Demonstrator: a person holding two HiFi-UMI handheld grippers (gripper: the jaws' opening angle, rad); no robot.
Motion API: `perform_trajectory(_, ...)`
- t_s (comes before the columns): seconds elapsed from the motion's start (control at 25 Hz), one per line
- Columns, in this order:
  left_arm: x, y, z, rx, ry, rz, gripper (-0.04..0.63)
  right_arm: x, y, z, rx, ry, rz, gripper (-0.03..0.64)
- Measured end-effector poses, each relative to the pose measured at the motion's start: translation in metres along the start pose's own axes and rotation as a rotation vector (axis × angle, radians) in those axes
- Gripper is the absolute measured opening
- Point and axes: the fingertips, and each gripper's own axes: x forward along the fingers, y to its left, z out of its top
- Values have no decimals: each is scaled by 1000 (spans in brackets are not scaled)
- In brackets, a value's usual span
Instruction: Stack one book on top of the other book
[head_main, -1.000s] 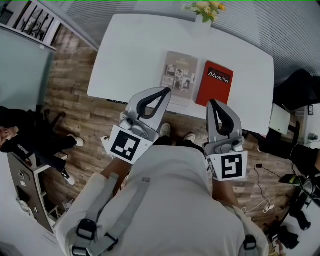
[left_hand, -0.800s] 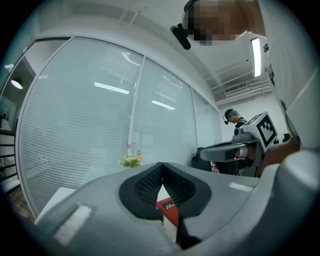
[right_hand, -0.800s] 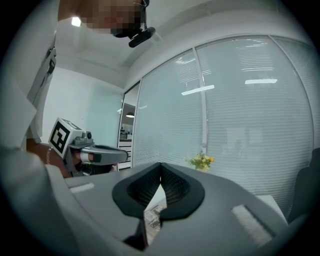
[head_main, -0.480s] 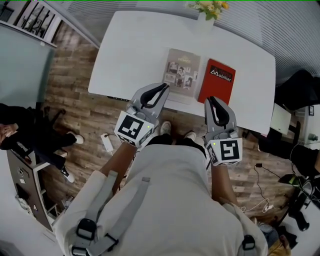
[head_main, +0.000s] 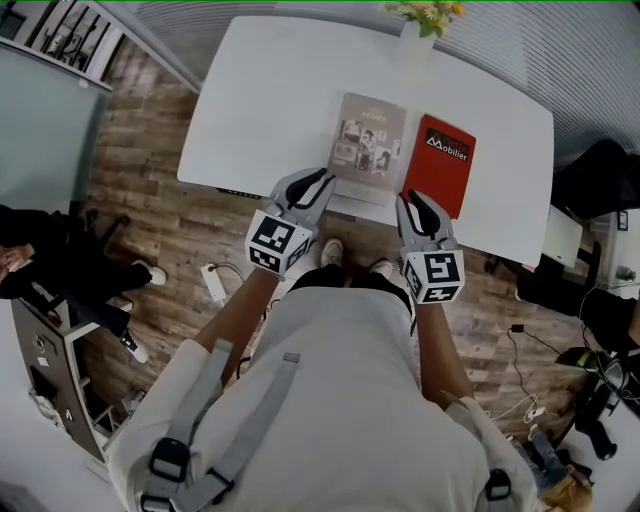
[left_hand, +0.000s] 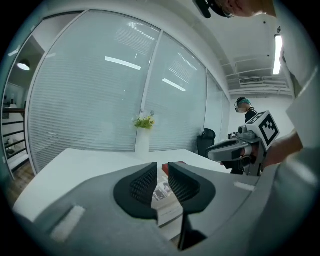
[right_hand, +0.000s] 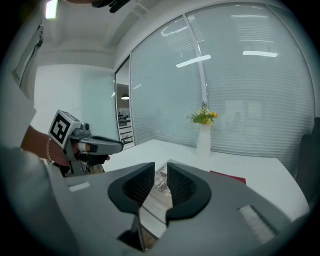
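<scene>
Two books lie side by side on the white table (head_main: 270, 90): a grey book (head_main: 370, 145) with photos on its cover, and to its right a red book (head_main: 440, 162). My left gripper (head_main: 318, 181) hovers at the table's near edge, just short of the grey book's near left corner. Just short of the red book's near edge is my right gripper (head_main: 414, 200). Both jaws have just been opening and stand a little apart with nothing between them. The grey book (left_hand: 163, 191) shows through the left gripper's gap (left_hand: 160, 177), and the grey book (right_hand: 161, 176) through the right gripper's (right_hand: 161, 182).
A white vase of yellow flowers (head_main: 418, 30) stands at the table's far edge, behind the books. A wooden floor (head_main: 150, 200) lies left of the table, with a shelf unit (head_main: 60, 370) and a seated person at far left. Cables and bags lie on the floor at right.
Both grippers have sunk from in front of my chest to the table's near edge, close to the books. Their jaws, shut before, now stand slightly apart.
</scene>
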Motion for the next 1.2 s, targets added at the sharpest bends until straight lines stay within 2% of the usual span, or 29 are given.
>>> perform_trajectory(0.4,24,23,-66,-85,102,5,114,40,-9,-81,39,157,9,112)
perform_trajectory(0.56,33,30,-89,-130,143,6,127,51,-13,-109,91,216,11,135)
perform_trajectory(0.8,45,39,-120,-205,199,5,189,68,-14,-132,176,268,24,186)
perform_trajectory(1.2,60,48,-154,-322,272,-1,242,87,-19,-158,295,329,12,230)
